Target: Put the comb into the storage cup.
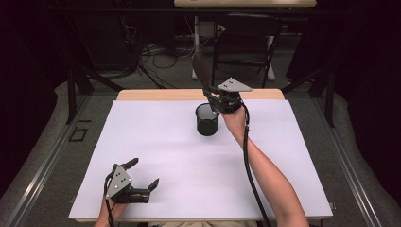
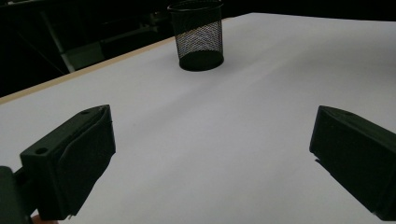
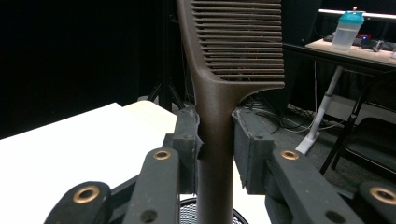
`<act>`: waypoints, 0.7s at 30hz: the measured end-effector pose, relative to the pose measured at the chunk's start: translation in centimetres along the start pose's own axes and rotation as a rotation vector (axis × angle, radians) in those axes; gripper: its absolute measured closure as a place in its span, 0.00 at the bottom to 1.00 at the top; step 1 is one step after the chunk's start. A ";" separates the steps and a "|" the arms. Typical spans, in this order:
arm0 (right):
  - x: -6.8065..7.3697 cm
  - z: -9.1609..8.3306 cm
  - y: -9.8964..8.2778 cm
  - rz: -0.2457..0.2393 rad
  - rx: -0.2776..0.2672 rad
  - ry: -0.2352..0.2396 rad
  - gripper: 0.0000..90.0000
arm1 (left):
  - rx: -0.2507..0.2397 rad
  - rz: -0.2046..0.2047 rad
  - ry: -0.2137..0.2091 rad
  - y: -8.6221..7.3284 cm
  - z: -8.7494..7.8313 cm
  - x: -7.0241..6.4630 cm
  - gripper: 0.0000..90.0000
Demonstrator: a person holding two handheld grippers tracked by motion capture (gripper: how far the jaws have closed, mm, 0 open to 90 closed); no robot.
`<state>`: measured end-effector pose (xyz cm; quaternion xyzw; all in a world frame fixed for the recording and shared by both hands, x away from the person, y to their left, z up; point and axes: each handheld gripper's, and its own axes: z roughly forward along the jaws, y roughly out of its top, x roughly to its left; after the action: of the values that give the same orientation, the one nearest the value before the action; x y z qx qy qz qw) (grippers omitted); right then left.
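A brown comb [image 3: 219,116] is standing upright in the right gripper [image 3: 215,140], its handle pinched between the two black pads, which are pressing on it from either side. In the right gripper view the teeth are rising above the jaws and pointing off to one side, while the lower end of the handle is hanging down over the rim of a black mesh cup [image 3: 187,210] directly beneath it. From the high view, the comb [image 1: 201,70] is sticking up above the right gripper [image 1: 213,94], which is hovering just over the far side of the cup [image 1: 207,120]; whether the handle's tip is already inside the cup I cannot tell. The cup is sitting upright on the white sheet [image 1: 189,156] that is covering the table, toward the far edge and roughly in the middle across. The person's right forearm is reaching in from the near right corner, with the cable trailing along it. Well apart from all this, at the near left of the sheet, the left gripper [image 1: 143,176] is resting low with its jaws spread wide and nothing between them. In the left gripper view the two black fingers [image 2: 74,158] are standing far apart over bare white sheet, with the cup [image 2: 198,37] farther off ahead.
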<state>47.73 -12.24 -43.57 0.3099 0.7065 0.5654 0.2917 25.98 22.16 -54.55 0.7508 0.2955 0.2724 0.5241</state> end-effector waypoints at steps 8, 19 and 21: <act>0.2 0.8 -0.3 -0.002 0.002 0.002 0.81 | 0.000 -0.001 0.001 0.0 0.0 0.0 0.00; 0.1 1.5 -1.0 0.007 0.018 0.000 0.80 | 0.000 -0.001 0.001 0.0 0.0 0.1 0.00; 0.2 1.6 -1.1 0.013 0.016 -0.001 0.80 | 0.002 0.002 0.000 0.0 0.0 0.0 0.00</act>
<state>48.74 -11.29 -44.92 0.3174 0.7089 0.5614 0.2857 25.98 22.20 -54.57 0.7518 0.2950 0.2725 0.5231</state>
